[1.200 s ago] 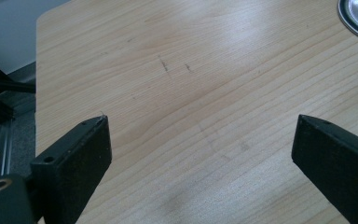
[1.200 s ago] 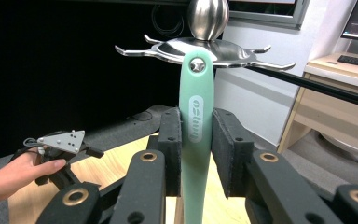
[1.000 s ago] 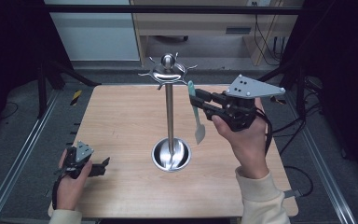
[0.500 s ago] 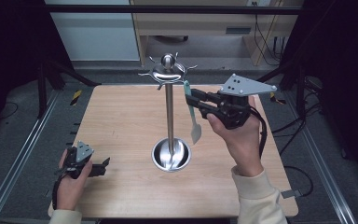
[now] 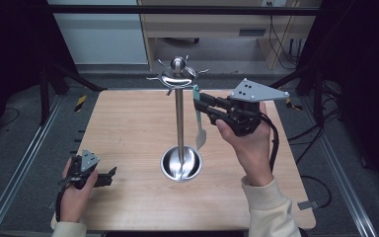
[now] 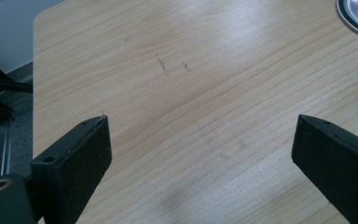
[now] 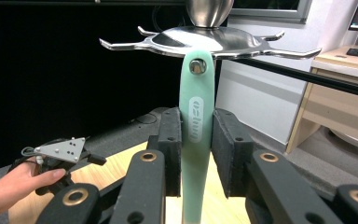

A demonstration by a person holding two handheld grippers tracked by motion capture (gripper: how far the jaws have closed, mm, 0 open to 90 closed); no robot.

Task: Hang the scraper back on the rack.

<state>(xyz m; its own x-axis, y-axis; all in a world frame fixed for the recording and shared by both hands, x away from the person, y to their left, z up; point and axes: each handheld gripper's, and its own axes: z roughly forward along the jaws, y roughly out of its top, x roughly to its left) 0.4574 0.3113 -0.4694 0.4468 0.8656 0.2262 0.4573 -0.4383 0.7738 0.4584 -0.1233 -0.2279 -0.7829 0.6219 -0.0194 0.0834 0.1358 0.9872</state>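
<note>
Spatula (image 7: 196,140) reaching its hook, pinched by the right gripper (image 5: 200,104)

Its handle hole is now sitting at a prong of the steel rack (image 5: 179,79), having shifted in toward the pole (hanging looks nearly done); the left gripper (image 6: 200,140) is resting spread wide over the table (image 5: 128,128).

We see a pale wooden table (image 5: 128,123), grey floor (image 5: 24,148) around it, a wooden desk (image 5: 217,29) beyond, dark surroundings.
</note>
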